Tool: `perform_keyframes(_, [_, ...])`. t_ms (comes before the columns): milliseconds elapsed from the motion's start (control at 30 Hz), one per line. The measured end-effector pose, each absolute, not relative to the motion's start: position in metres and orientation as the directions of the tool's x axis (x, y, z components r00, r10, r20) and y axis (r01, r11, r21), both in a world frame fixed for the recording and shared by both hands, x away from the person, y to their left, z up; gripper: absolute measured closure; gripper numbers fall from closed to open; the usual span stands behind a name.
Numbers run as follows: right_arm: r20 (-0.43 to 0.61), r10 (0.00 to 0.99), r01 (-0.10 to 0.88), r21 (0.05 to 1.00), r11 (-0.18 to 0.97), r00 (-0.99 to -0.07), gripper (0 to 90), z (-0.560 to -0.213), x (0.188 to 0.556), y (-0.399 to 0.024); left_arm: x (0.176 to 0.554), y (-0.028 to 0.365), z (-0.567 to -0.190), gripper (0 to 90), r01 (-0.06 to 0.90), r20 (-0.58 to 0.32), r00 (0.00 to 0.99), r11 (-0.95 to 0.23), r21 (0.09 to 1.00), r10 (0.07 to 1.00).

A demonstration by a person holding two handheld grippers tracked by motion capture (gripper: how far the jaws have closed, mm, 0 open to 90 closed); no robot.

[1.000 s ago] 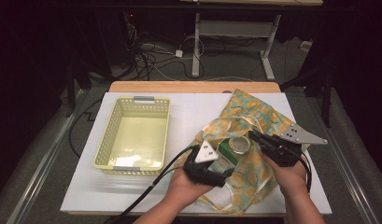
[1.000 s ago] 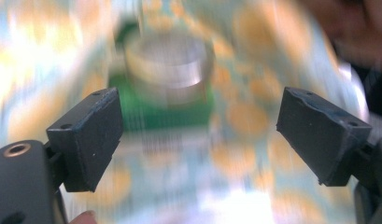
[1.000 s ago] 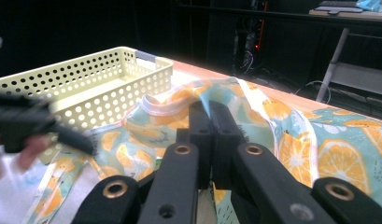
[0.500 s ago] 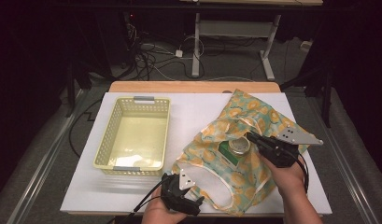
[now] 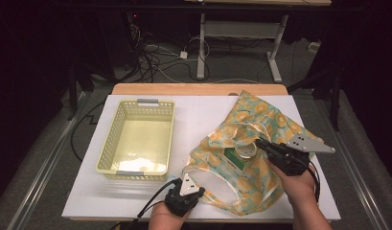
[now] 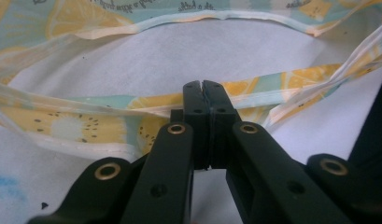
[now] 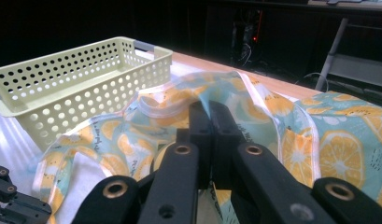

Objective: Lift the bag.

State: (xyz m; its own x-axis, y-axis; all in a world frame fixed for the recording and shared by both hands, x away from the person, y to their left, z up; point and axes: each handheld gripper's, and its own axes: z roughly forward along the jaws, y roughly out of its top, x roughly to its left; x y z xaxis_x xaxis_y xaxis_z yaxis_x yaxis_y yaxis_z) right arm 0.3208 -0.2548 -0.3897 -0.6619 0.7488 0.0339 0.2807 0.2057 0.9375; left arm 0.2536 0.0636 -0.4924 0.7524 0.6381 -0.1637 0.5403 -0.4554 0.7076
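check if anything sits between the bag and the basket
Nothing visible does. Only a bare strip of white table lies between the bag and the basket. The bag's nearest edge stops short of the basket's right wall, and the two do not touch.

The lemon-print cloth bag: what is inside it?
Through the mouth of the lemon-print cloth bag show a round silvery lid and a green label; the fabric covers the rest of that item.
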Motion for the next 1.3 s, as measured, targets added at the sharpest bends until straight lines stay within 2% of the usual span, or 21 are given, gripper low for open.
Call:
perform_keyframes(133, [0.023, 0.759, 0.261, 0.945, 0.195, -0.651, 90.0, -0.388, 0.321, -0.255, 0.251, 0.074, -0.487, 87.9, 0.49, -0.163, 0.751, -0.375, 0.787, 0.64])
perform_keyframes(233, [0.01, 0.764, 0.238, 0.953, 0.188, -0.645, 90.0, -0.387, 0.32, -0.254, 0.255, 0.084, -0.475, 87.9, 0.438, -0.157, 0.714, -0.26, 0.86, 0.682])
perform_keyframes(333, [0.01, 0.77, 0.213, 0.963, 0.163, -0.638, 90.0, -0.384, 0.318, -0.251, 0.256, 0.089, -0.455, 87.9, 0.304, -0.069, 0.695, -0.206, 0.93, 0.716])
perform_keyframes(500, [0.004, 0.779, 0.157, 0.98, 0.121, -0.627, 90.0, -0.37, 0.318, -0.245, 0.265, 0.09, -0.398, 87.9, 0.098, -0.028, 0.66, -0.049, 0.994, 0.751])
perform_keyframes(633, [-0.002, 0.784, 0.111, 0.99, 0.09, -0.62, 90.0, -0.354, 0.325, -0.238, 0.283, 0.084, -0.354, 87.9, -0.048, 0.039, 0.642, -0.011, 0.999, 0.766])
perform_keyframes(900, [0.004, 0.808, 0.028, 0.999, 0.015, -0.589, 90.0, -0.317, 0.348, -0.234, 0.32, 0.075, -0.276, 87.9, -0.21, 0.095, 0.637, 0.054, 0.976, 0.765])
perform_keyframes(1167, [0.042, 0.843, -0.017, 0.998, -0.061, -0.536, 90.0, -0.279, 0.367, -0.238, 0.349, 0.065, -0.209, 87.9, -0.287, 0.106, 0.65, 0.114, 0.951, 0.753])
perform_keyframes(1300, [0.039, 0.865, -0.067, 0.994, -0.084, -0.501, 90.0, -0.256, 0.371, -0.245, 0.357, 0.057, -0.197, 87.9, -0.304, 0.118, 0.645, 0.112, 0.946, 0.755])
